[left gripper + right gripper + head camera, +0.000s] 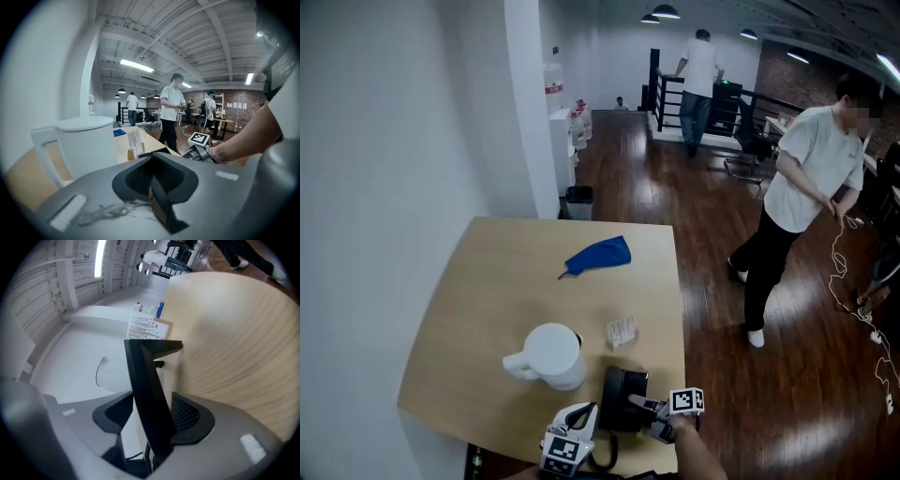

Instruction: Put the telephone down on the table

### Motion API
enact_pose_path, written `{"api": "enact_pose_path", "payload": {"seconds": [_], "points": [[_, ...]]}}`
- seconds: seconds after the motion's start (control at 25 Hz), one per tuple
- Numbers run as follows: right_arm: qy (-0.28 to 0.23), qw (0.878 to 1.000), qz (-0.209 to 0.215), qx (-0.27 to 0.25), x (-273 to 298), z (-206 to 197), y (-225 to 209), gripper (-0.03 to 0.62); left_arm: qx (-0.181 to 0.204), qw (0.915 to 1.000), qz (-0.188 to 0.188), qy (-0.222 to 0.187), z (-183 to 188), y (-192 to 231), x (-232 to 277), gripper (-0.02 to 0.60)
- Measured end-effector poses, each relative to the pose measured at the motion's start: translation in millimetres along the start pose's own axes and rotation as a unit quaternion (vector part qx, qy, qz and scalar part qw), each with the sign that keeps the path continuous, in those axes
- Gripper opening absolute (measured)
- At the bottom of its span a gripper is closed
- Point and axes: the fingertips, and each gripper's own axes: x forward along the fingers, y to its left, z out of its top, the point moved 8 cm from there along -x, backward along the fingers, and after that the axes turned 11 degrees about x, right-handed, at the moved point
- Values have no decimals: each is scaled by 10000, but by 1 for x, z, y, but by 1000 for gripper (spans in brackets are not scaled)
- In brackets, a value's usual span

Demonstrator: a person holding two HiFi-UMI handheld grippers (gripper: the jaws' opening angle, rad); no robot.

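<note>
The black telephone (623, 396) stands at the near edge of the wooden table (497, 281), between my two grippers. My right gripper (641, 406) reaches in from the right. In the right gripper view its jaws (150, 423) straddle the phone's thin black edge (145, 385), with a gap showing on the left side, so it is open. My left gripper (596, 429) is at the phone's near left corner. In the left gripper view its jaws (157, 187) are nearly together on a thin black strip of the phone (164, 206). The right gripper (198, 149) and its hand show beyond.
A white kettle (551, 354) stands just left of the phone, and a small card holder (622, 330) stands behind it. A blue cloth (600, 255) lies farther back. The table's right edge drops to a dark wood floor, where a person (802, 187) stands. White cables (853, 300) lie on that floor.
</note>
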Motion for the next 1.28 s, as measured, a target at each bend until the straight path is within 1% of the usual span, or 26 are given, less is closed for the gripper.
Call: {"api": "enact_pose_path", "payload": {"seconds": [0.04,0.08,0.16,0.2,0.24,0.28,0.32,0.36,0.4,0.44,0.48,0.52,0.56,0.64,0.76,0.84,0.92,1.0,1.08,1.28], "points": [[-60,9997,-245,54,-2,2,0,244,-36,10000,-24,-50,2,0,3,14],[-116,9986,-496,110,-6,2,2,279,-92,9999,-56,-93,4,-1,5,14],[-263,9944,-1007,188,-19,-3,9,281,-187,9997,-115,-119,10,-3,3,14],[-362,9913,-1260,96,-26,-6,13,281,-220,9996,-142,-114,11,-5,2,14],[-491,9864,-1559,-148,-35,-8,17,277,-251,9995,-169,-116,12,-5,1,14],[-664,9771,-1947,-541,-44,-9,23,262,-285,9993,-194,-130,12,-5,1,14],[-878,9600,-2436,-1061,-53,-10,34,221,-328,9991,-212,-152,13,-4,2,14],[-1105,9332,-2986,-1664,-60,-12,49,183,-379,9989,-220,-168,14,-1,2,14],[-1290,8995,-3497,-2279,-64,-17,66,91,-437,9987,-223,-166,15,1,1,14],[-1395,8681,-3849,-2805,-64,-24,82,-1,-489,9984,-233,-145,14,3,-1,14],[-1427,8485,-3997,-3162,-60,-34,95,-6,-528,9982,-264,-122,13,4,-3,14],[-1433,8415,-3997,-3340,-54,-44,105,-6,-546,9979,-313,-121,12,5,-6,14],[-1454,8414,-3940,-3401,-48,-54,113,-6,-539,9977,-371,-153,12,6,-9,14],[-1573,8462,-3792,-3398,-36,-72,124,-6,-444,9975,-478,-268,16,7,-17,14],[-1909,8576,-3527,-3219,-29,-99,138,-6,-222,9970,-587,-454,26,7,-33,14],[-2144,8610,-3424,-3090,-28,-114,149,-6,-140,9961,-697,-531,30,8,-46,14],[-2332,8560,-3458,-3056,-26,-132,157,-6,-116,9948,-846,-552,28,10,-60,14],[-2467,8457,-3600,-3073,-26,-153,163,-6,-93,9931,-1007,-601,25,10,-75,14],[-2592,8380,-3712,-3045,-25,-176,171,-6,-77,9910,-1153,-679,24,12,-94,14],[-2831,8255,-3858,-2991,-12,-243,193,-6,-26,9851,-1488,-862,11,12,-146,14]]}}
